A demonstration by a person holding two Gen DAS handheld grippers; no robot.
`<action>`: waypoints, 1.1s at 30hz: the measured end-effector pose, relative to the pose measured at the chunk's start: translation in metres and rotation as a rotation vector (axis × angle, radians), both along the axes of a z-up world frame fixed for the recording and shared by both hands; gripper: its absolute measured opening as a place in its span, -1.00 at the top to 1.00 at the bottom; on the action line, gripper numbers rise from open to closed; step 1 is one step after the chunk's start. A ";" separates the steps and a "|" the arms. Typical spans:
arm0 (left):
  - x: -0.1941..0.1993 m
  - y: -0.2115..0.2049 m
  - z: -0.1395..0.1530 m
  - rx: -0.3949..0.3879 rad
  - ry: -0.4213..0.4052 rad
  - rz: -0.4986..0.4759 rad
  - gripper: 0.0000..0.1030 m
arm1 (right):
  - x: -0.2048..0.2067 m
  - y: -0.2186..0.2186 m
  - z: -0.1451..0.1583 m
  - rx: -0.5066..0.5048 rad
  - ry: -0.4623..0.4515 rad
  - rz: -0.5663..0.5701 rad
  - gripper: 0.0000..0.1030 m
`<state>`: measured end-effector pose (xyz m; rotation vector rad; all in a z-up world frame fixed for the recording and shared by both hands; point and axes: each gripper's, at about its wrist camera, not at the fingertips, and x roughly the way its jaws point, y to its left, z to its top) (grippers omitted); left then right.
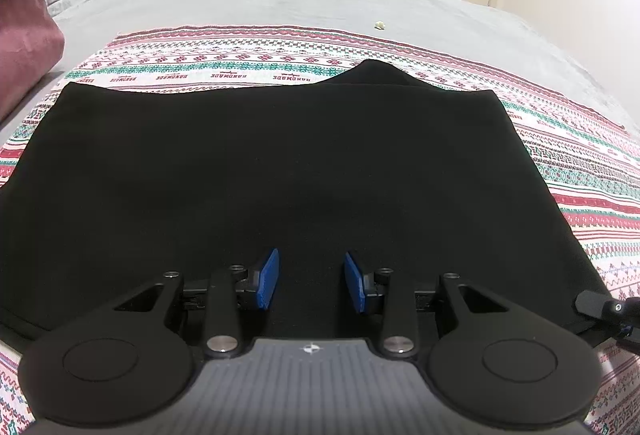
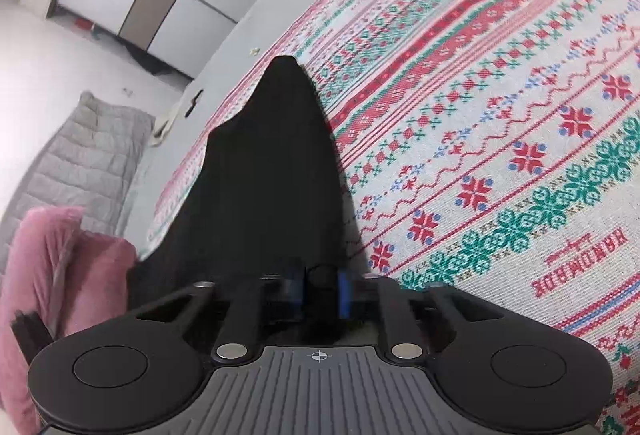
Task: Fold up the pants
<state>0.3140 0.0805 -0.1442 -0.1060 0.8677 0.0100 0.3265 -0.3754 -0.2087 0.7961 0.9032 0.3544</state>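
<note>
While the pants point(image 1: 256, 171) lie dark and mostly flat on the patterned cloth point(image 1: 224, 47), the fold looks only partly done.

Since the left gripper point(image 1: 311, 285) hovers over the near part of the pants with its jaws apart and nothing between the blue pads point(image 1: 267, 285), it holds nothing. The right gripper point(image 2: 320, 289) has its jaws almost closed, with a fold of black fabric pinched between them at one edge. One layer seems already folded over; I judge that at least one more fold and some smoothing are left.
</note>
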 end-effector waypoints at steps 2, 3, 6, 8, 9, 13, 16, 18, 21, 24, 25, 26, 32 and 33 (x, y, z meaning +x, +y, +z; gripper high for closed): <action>0.000 0.001 -0.001 -0.003 -0.001 -0.001 -0.13 | -0.003 0.001 0.005 -0.004 -0.031 -0.009 0.75; 0.000 0.001 -0.001 -0.003 0.000 -0.001 -0.13 | -0.004 0.000 0.007 0.011 -0.038 -0.015 0.75; 0.000 0.000 0.000 0.001 -0.001 -0.002 -0.14 | 0.000 -0.007 0.000 0.063 0.011 -0.031 0.66; -0.001 -0.001 0.000 -0.001 0.000 -0.001 -0.14 | 0.001 -0.011 -0.012 0.085 0.045 -0.058 0.68; -0.001 0.000 0.000 -0.003 0.000 0.000 -0.14 | 0.000 -0.012 -0.014 0.097 0.038 -0.065 0.68; 0.000 0.001 0.001 -0.013 0.004 0.001 -0.14 | -0.005 -0.004 0.000 0.024 -0.029 -0.073 0.74; 0.001 0.002 0.001 -0.025 0.008 -0.003 -0.21 | -0.008 0.003 0.012 -0.031 -0.083 -0.070 0.77; 0.002 0.002 0.001 -0.032 0.012 -0.010 -0.25 | -0.010 0.005 0.017 -0.042 -0.097 -0.072 0.78; 0.003 0.004 0.002 -0.050 0.018 -0.006 -0.26 | -0.009 0.008 0.023 -0.070 -0.120 -0.074 0.81; 0.004 0.010 0.007 -0.089 0.017 0.011 -0.28 | -0.007 0.012 0.025 -0.099 -0.124 -0.068 0.82; 0.003 0.014 0.012 -0.101 0.001 0.019 -0.34 | -0.006 0.013 0.025 -0.109 -0.124 -0.068 0.82; 0.002 0.019 0.017 -0.116 -0.017 0.025 -0.43 | -0.005 0.014 0.025 -0.117 -0.127 -0.068 0.82; 0.003 0.054 0.020 -0.240 -0.010 0.017 -0.64 | -0.010 0.019 0.020 -0.172 -0.146 -0.099 0.82; 0.007 0.055 0.011 -0.235 0.021 0.011 -0.63 | -0.013 0.022 0.017 -0.177 -0.140 -0.120 0.82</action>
